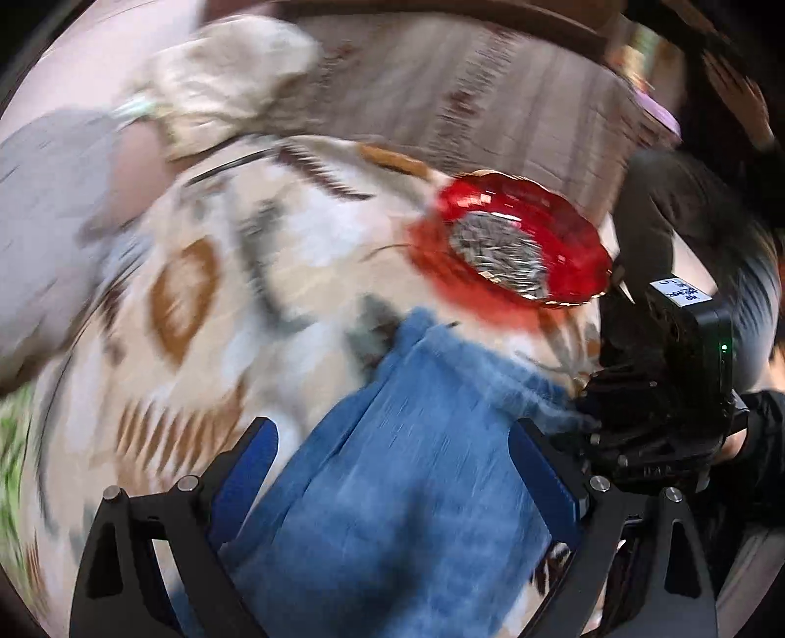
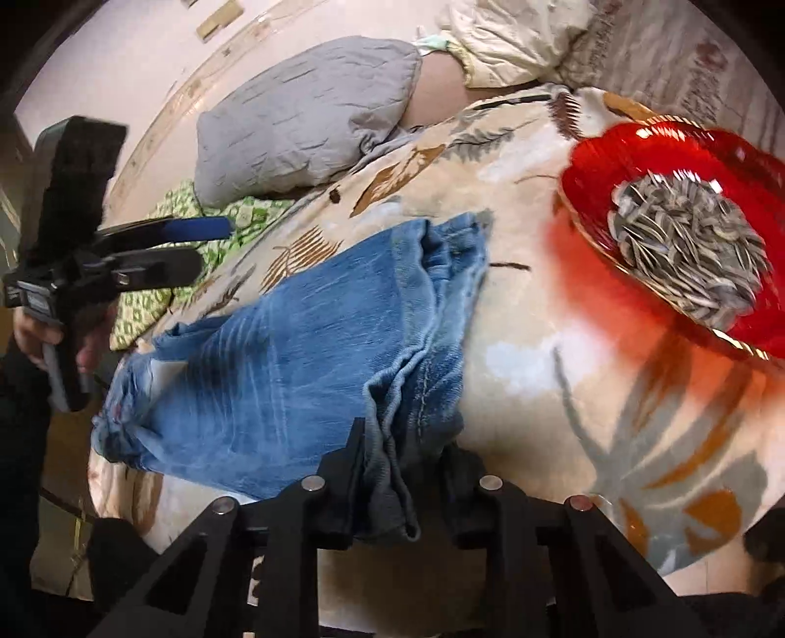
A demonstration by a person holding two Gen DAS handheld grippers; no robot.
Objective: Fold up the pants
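Blue denim pants lie folded on a leaf-patterned blanket. My right gripper is shut on the bunched edge of the pants at their near end. My left gripper is open, its blue pads wide apart above the pants, touching nothing. In the right wrist view the left gripper hovers open beyond the far left end of the pants. The right gripper's black body shows at the right of the blurred left wrist view.
A red glass bowl of sunflower seeds sits on the blanket right of the pants. A grey pillow, a cream pillow and a green patterned cloth lie beyond.
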